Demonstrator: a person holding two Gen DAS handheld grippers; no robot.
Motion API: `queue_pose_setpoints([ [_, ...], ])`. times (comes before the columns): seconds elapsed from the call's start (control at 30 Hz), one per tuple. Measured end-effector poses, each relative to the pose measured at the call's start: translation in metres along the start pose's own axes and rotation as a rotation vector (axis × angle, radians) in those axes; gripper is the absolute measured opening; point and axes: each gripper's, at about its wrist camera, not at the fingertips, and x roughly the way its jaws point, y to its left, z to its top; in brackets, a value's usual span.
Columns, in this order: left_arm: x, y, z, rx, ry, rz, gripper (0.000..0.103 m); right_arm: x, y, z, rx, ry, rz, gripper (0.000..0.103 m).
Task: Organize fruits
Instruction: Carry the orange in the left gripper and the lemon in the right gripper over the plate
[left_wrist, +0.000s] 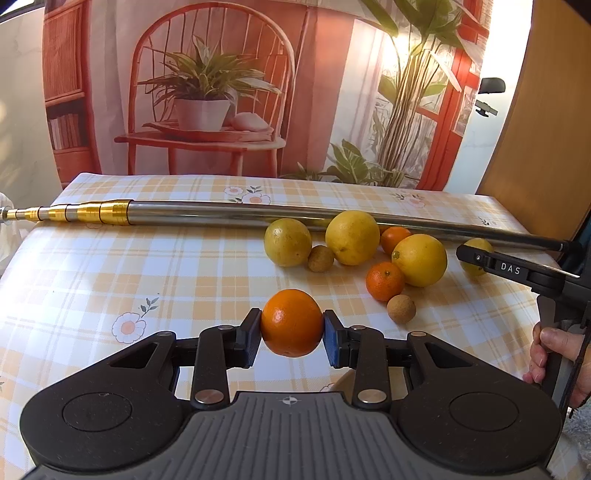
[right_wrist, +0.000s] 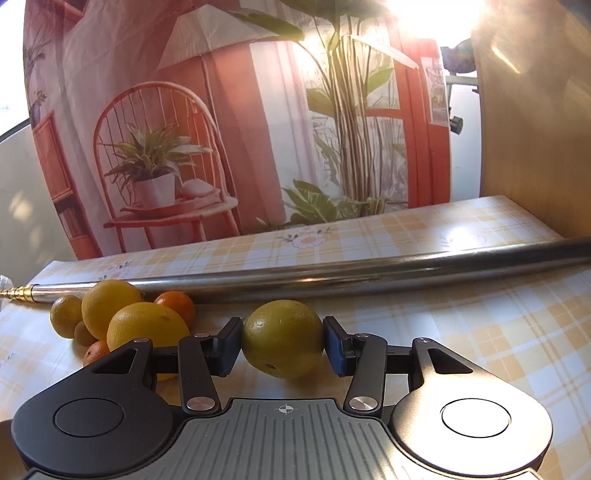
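left gripper (left_wrist: 291, 334) clamped on round orange (left_wrist: 291, 323) | right gripper (right_wrist: 282, 341) clamped on yellow-green lemon (right_wrist: 282, 338) | we see fruit pile (left_wrist: 351, 254) beyond the left one, before long steel pole (left_wrist: 240, 214)

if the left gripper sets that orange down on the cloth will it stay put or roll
The orange is round, so it would probably roll once the left gripper lets go. The tablecloth looks smooth, offering little to stop it. Its skin looks firm, likely not fragile.

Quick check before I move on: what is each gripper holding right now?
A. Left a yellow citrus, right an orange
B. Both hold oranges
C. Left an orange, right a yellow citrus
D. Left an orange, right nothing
C: the left gripper is clamped on an orange, and the right gripper pinches a yellow citrus between its pads.
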Motion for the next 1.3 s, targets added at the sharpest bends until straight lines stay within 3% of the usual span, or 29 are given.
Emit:
queue_pose_setpoints([
  [0.27,-0.025,-0.007,-0.001,0.037,-0.057,-0.017,0.037,-0.036,0.013,-0.002,0.008,-0.026,0.05,0.044],
  [0.43,-0.018,-0.009,-0.008,0.034,-0.031,-0.039,0.037,-0.048,0.025,-0.011,-0.057,-0.002,0.041,0.044],
  [0.5,-0.014,-0.002,-0.012,-0.003,-0.037,-0.067,0.037,-0.052,0.027,-0.014,-0.046,-0.003,0.053,0.044],
  [0.6,-0.011,0.017,-0.008,-0.059,-0.009,-0.05,0.037,-0.06,0.031,-0.015,-0.042,-0.011,0.064,0.044],
  [0.77,-0.019,0.065,-0.005,-0.222,0.013,-0.056,0.037,-0.066,0.034,-0.02,-0.049,-0.009,0.079,0.044],
  [0.97,-0.004,0.064,-0.022,-0.287,0.095,-0.117,0.038,-0.067,0.035,-0.024,-0.028,0.0,0.088,0.044],
  [1.07,0.001,0.056,-0.026,-0.263,0.108,-0.137,0.043,-0.07,0.037,-0.025,-0.04,0.0,0.094,0.044],
  [1.3,0.018,0.047,-0.03,-0.219,0.134,-0.096,0.041,-0.071,0.037,-0.027,-0.02,0.005,0.095,0.044],
])
